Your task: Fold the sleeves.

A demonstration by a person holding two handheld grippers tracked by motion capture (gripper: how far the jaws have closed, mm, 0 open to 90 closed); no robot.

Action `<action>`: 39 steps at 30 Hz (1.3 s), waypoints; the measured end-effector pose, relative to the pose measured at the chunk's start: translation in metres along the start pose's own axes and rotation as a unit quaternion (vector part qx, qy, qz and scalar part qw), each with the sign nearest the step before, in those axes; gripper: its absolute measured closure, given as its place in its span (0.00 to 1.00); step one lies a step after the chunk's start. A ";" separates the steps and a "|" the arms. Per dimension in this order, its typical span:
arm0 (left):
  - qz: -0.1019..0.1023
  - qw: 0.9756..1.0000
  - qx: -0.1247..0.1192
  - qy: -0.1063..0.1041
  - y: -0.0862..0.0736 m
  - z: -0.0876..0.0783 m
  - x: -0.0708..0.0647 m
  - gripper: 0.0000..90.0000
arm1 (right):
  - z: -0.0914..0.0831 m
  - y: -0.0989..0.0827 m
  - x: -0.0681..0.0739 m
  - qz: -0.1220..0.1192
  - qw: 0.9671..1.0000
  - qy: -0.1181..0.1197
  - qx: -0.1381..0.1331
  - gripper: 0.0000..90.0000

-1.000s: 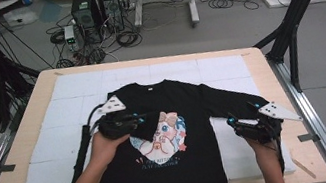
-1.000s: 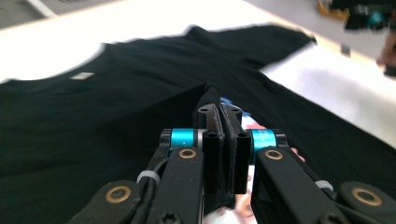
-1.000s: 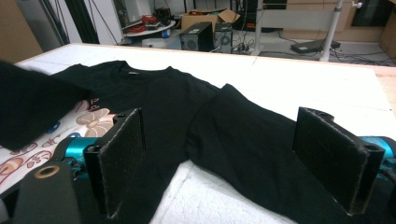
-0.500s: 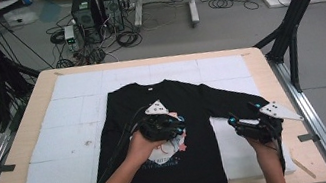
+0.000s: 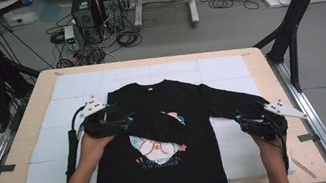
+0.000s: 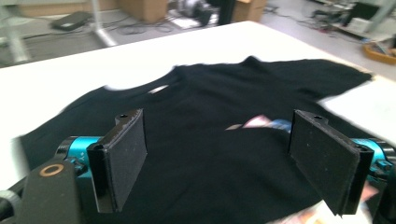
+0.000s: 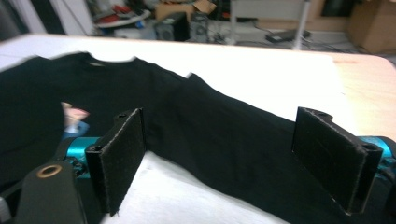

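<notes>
The left gripper [image 5: 123, 121] is back at the left edge of the black T-shirt [image 5: 164, 167], jaws just opened and empty, the left sleeve [image 5: 162, 124] now lying folded across the chest print.

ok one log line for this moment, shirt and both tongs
left tongs: just opened, nothing between | left sleeve: folded over chest | right tongs: open by right sleeve | shirt: flat on table

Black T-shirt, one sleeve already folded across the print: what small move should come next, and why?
Probably the right gripper should close on the right sleeve and carry it inward. The left sleeve already lies over the chest of the black T-shirt, and the left gripper has just opened with nothing between its jaws. The right sleeve is spread flat, and the right jaws stand open around it.
</notes>
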State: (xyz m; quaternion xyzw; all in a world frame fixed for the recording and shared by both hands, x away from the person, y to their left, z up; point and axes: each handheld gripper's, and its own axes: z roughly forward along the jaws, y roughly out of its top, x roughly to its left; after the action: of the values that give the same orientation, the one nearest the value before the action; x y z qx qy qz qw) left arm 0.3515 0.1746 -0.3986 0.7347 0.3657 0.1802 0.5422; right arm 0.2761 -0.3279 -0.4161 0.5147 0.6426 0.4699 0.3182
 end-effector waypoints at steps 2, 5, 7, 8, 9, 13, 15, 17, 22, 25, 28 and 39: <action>-0.009 1.000 -0.002 0.012 -0.007 -0.011 0.011 0.23 | 0.003 0.000 -0.004 -0.003 1.000 -0.017 0.015 0.23; -0.014 1.000 -0.007 0.013 -0.019 -0.028 0.025 0.32 | 0.011 -0.002 -0.011 0.006 0.998 -0.032 0.045 0.35; -0.023 0.999 -0.008 0.021 -0.028 -0.036 0.033 0.32 | 0.018 -0.003 -0.015 0.004 0.997 -0.038 0.065 0.42; -0.030 0.999 -0.013 0.026 -0.032 -0.040 0.036 0.32 | 0.022 -0.003 -0.017 -0.002 0.996 -0.041 0.077 0.45; -0.034 0.999 -0.011 0.028 -0.036 -0.044 0.040 0.32 | 0.026 -0.003 -0.018 0.000 0.995 -0.043 0.085 0.45; -0.047 0.998 -0.016 0.037 -0.050 -0.054 0.048 0.27 | 0.046 -0.001 -0.018 -0.005 0.993 -0.043 0.112 0.46; -0.046 0.998 -0.015 0.044 -0.054 -0.058 0.050 0.27 | 0.057 0.002 -0.014 -0.013 0.991 -0.039 0.127 0.46; -0.051 0.997 -0.022 0.047 -0.059 -0.063 0.051 0.27 | 0.073 0.006 -0.009 -0.019 0.988 -0.046 0.145 0.48; -0.046 0.997 -0.026 0.051 -0.064 -0.067 0.051 0.28 | 0.091 0.009 0.000 -0.025 0.985 -0.029 0.165 0.59; -0.044 0.997 -0.029 0.052 -0.064 -0.069 0.051 0.29 | 0.103 0.004 0.003 -0.032 0.978 -0.034 0.205 0.66; -0.048 0.997 -0.033 0.052 -0.066 -0.070 0.052 0.30 | 0.104 0.002 0.003 -0.011 0.980 -0.047 0.195 0.74; -0.056 0.996 -0.035 0.055 -0.071 -0.073 0.055 0.31 | 0.098 0.016 0.008 -0.011 0.987 -0.017 0.160 0.99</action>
State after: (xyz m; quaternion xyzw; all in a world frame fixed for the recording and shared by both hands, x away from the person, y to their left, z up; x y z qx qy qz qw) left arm 0.3158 0.2742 -0.4460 0.6821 0.4294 0.2025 0.5562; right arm 0.3672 -0.2925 -0.4351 0.5594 0.7100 0.3487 0.2477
